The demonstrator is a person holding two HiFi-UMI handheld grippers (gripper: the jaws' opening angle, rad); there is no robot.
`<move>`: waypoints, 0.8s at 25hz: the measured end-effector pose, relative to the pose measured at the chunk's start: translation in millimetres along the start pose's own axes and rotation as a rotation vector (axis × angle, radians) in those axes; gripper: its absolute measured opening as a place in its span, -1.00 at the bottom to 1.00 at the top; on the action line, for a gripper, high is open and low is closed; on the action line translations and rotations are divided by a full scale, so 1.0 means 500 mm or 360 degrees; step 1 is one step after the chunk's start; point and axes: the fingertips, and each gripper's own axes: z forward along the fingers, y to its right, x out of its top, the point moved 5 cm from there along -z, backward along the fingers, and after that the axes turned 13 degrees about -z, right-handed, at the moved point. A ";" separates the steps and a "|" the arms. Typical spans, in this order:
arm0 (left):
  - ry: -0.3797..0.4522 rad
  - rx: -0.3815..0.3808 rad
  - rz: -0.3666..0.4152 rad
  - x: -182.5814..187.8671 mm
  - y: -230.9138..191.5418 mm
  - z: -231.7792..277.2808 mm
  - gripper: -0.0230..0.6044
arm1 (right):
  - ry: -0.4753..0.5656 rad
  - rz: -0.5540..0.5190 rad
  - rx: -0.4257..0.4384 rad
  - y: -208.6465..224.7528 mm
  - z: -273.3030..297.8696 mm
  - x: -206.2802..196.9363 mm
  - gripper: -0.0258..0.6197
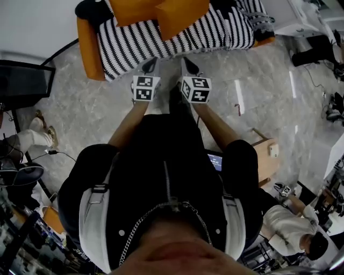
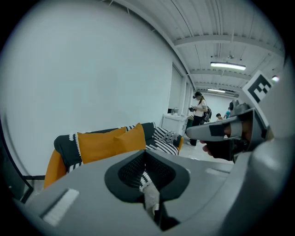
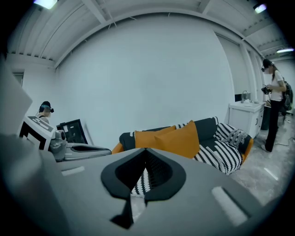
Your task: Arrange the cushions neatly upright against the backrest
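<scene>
Two orange cushions [image 1: 137, 12] [image 1: 180, 16] lean on the backrest of a sofa [image 1: 161, 40] with a black-and-white striped seat and orange sides. In the right gripper view the nearer orange cushion [image 3: 182, 138] overlaps the other [image 3: 150, 137]; the left gripper view shows them [image 2: 106, 144] side by side. A striped cushion [image 3: 233, 138] lies at the sofa's right end. My left gripper [image 1: 150, 65] and right gripper [image 1: 188, 64] hover just in front of the seat's edge, side by side. Both are shut, with nothing held between the jaws.
Marble floor surrounds the sofa. A dark monitor [image 1: 24, 80] stands at the left and a wooden box [image 1: 267, 156] at the right. A person in a white top [image 3: 273, 106] stands by a white cabinet [image 3: 246, 117] beyond the sofa's right end. Another person [image 1: 293, 220] sits at the lower right.
</scene>
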 end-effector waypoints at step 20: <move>-0.0032 0.0228 -0.0064 0.173 0.029 0.369 -0.89 | -0.0030 0.0025 0.0209 0.376 0.254 0.122 -0.91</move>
